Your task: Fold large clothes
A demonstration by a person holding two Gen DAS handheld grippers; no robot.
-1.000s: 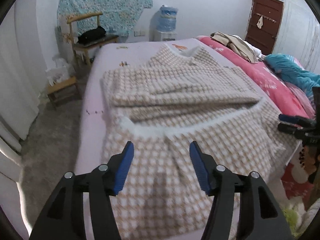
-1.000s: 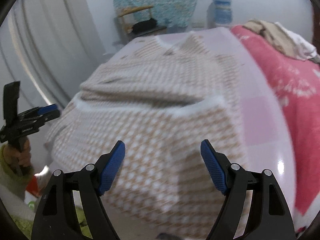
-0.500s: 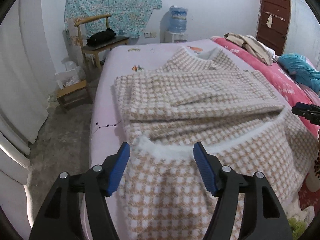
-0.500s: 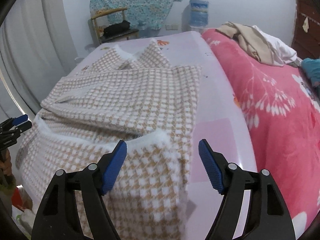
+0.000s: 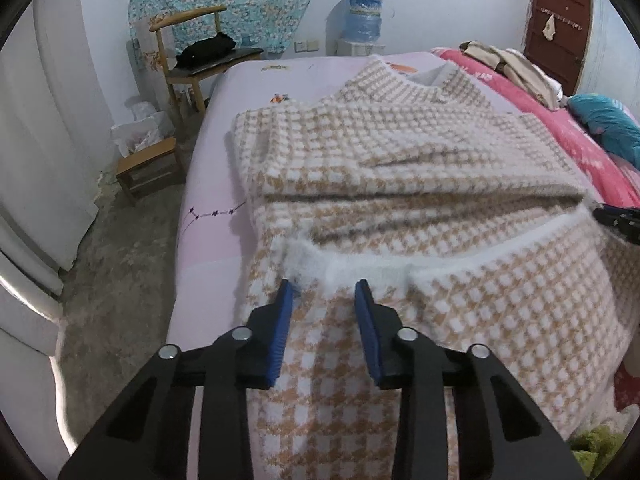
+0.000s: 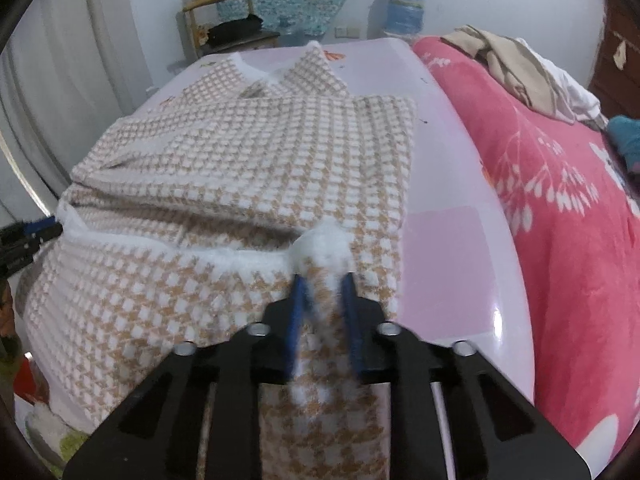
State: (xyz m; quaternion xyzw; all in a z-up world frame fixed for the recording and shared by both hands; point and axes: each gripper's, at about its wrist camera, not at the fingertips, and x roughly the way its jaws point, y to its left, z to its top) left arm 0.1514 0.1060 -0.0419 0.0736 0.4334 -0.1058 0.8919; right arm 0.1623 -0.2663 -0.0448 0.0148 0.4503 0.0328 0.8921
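Two chairs (image 5: 188,52) flank the bed (image 5: 216,240) beside the sweater (image 5: 400,152).

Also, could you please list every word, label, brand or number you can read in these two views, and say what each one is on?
No text reads clearly in either view.
Water bottle: its label is too blurred to read.
Pink bedsheet: a small dotted line print, too small to tell whether it holds letters.
Checked coat, left gripper and right gripper: no lettering visible.
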